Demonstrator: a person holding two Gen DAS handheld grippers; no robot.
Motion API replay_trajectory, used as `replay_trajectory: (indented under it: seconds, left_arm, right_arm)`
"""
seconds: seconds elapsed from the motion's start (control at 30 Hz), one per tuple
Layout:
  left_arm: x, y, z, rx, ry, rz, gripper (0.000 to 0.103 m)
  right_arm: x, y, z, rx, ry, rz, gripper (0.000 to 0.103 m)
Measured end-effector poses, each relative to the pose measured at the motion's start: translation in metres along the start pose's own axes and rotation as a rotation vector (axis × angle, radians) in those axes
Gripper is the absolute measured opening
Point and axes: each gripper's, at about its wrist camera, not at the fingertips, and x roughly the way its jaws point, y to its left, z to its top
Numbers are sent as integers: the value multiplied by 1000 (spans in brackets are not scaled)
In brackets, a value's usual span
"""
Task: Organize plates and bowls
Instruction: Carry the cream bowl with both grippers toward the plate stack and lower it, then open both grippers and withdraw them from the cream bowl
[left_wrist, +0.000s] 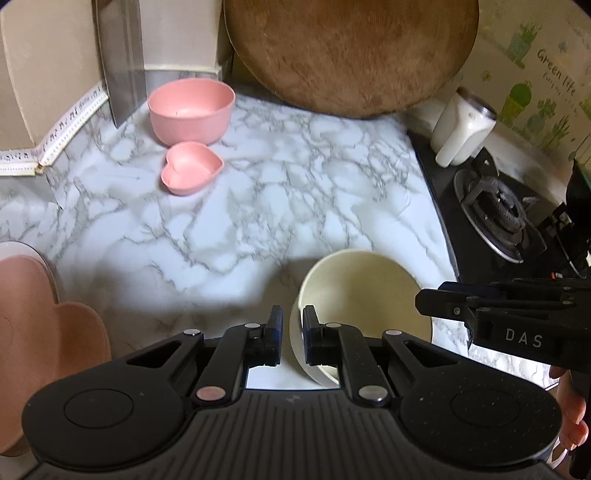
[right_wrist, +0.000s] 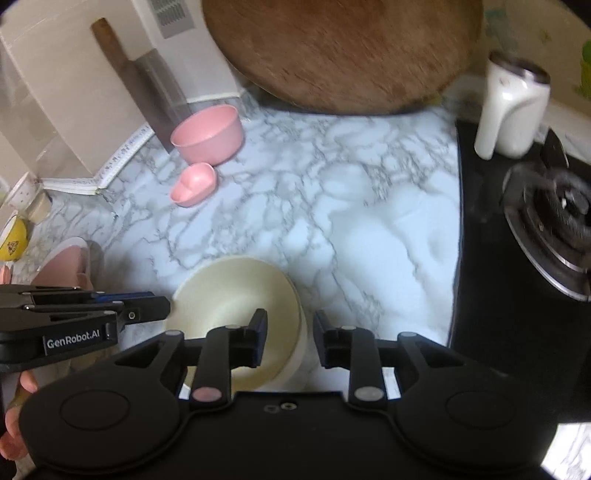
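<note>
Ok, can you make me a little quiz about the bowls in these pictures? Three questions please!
1. True or false: the heart dish sits inside the pink bowl.
2. Which bowl is nearest both grippers? A) pink bowl B) cream bowl C) yellow bowl
3. Fill in: the left gripper has its fingers on either side of the cream bowl's ____.

Key
1. False. It sits on the counter, just in front of the pink bowl.
2. B. The right gripper also has one finger inside the cream bowl and one outside.
3. Rim. Whether the fingers already touch it is not clear.
</note>
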Motion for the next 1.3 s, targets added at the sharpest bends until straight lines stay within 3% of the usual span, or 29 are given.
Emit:
replay_trajectory:
  seconds: [0.5, 0.6, 0.73, 0.77, 1.07, 1.3]
  left_arm:
    - [-39, 19, 34, 7, -162, 26, 11]
    - [-43, 24, 40, -5, -180, 10, 20]
    - [-53, 26, 48, -14, -248, 27, 68]
    - [-56, 26, 50, -15, -269, 37, 71]
    - [-49, 44, 83, -79, -298, 106, 77]
    - [-31, 63, 110, -139, -312, 186, 77]
  right_arm:
    - [-13, 27, 53, -86, -92, 63, 59]
    - [-14, 33, 64, -102, -101, 80, 60]
    - [-14, 38, 77, -114, -123, 99, 66]
    - [-13, 39, 81, -117, -125, 101, 67]
    - [0, 41, 121, -124, -175, 104, 101]
    - [22, 51, 148, -148, -179, 96, 103]
